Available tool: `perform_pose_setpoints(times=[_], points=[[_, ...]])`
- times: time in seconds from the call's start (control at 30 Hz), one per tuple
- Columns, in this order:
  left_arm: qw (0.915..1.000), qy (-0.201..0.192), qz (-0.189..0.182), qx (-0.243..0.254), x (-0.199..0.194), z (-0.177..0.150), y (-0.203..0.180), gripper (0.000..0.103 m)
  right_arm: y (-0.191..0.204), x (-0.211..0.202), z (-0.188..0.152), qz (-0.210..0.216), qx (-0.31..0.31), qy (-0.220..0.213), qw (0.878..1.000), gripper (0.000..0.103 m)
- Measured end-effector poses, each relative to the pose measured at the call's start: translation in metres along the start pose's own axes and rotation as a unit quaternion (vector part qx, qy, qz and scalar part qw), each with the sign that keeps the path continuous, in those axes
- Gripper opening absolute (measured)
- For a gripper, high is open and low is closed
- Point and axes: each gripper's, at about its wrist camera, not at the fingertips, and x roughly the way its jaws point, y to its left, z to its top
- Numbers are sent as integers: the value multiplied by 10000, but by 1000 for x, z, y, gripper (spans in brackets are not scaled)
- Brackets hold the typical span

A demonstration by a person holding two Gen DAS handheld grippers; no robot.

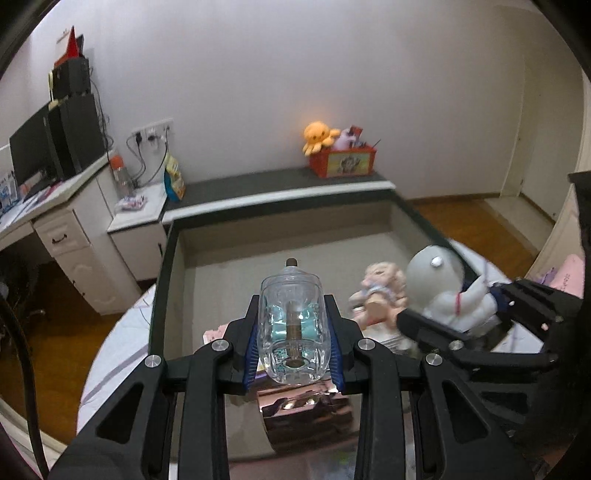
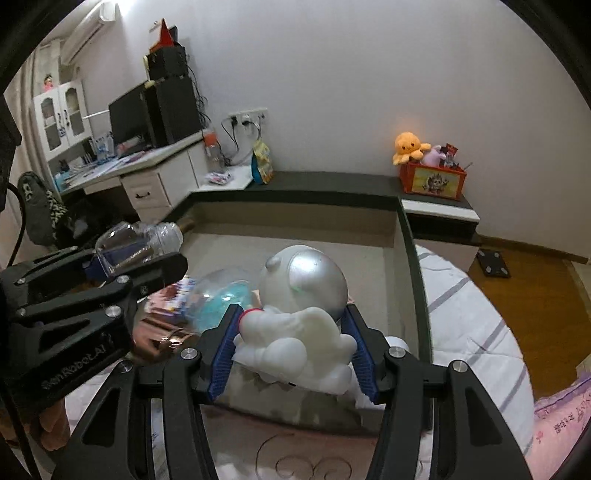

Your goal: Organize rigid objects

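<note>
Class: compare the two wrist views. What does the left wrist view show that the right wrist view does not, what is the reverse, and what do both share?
Left wrist view only: a pale doll in the tray.
Right wrist view only: a wall air conditioner, a white glass-door cabinet, and a floor scale.
Both: the clear bottle in the left tool, the astronaut figure in the right tool, the orange octopus plush.

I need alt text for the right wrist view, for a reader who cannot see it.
The right gripper holds a white astronaut figure with a silver helmet between its blue-padded fingers, above a large grey box. At left, the left gripper holds a clear glass bottle.
</note>
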Motion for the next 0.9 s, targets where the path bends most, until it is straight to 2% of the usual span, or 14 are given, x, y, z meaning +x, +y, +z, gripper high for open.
perform_pose_setpoints(times=[0.07, 0.1, 0.13, 0.17, 0.23, 0.3, 0.37, 0.43, 0.47, 0.67, 0.8, 0.9], points=[[9999, 116, 11, -72, 8, -2, 3, 31, -3, 5, -2, -65, 23, 40, 10000, 57], [9998, 145, 21, -118, 10, -4, 5, 33, -3, 7, -3, -121, 32, 56, 9999, 61], [9998, 163, 35, -145, 12, -5, 6, 41, -5, 8, -3, -136, 52, 68, 9999, 76], [9996, 169, 73, -194, 11, -5, 8, 47, -5, 9, -1, -140, 75, 67, 9999, 84], [9995, 87, 136, -258, 5, -5, 12, 74, -4, 4, -1, -176, 61, 6, 9998, 85], [9991, -139, 147, -363, -13, -7, 16, 86, -5, -4, 0, -233, 66, -93, 9997, 85], [9982, -407, 83, -422, -36, -10, 17, 91, -7, -17, 1, -275, 112, -202, 9994, 85], [9969, -623, 142, -449, -55, -13, 15, 103, -7, -36, 2, -258, 175, -374, 9988, 86], [9960, -740, 215, -455, -69, -15, 14, 103, -6, -51, 1, -270, 194, -494, 9982, 86], [9902, -1304, 123, -478, -148, -31, -3, 103, 9, -124, -9, -256, 51, -1030, 9943, 86], [9830, -1766, 410, -284, -203, -47, -23, 103, 24, -178, -23, -381, -152, -1429, 9889, 86], [9791, -1948, 548, -190, -234, -59, -37, 103, 33, -213, -35, -487, -266, -1645, 9848, 86]])
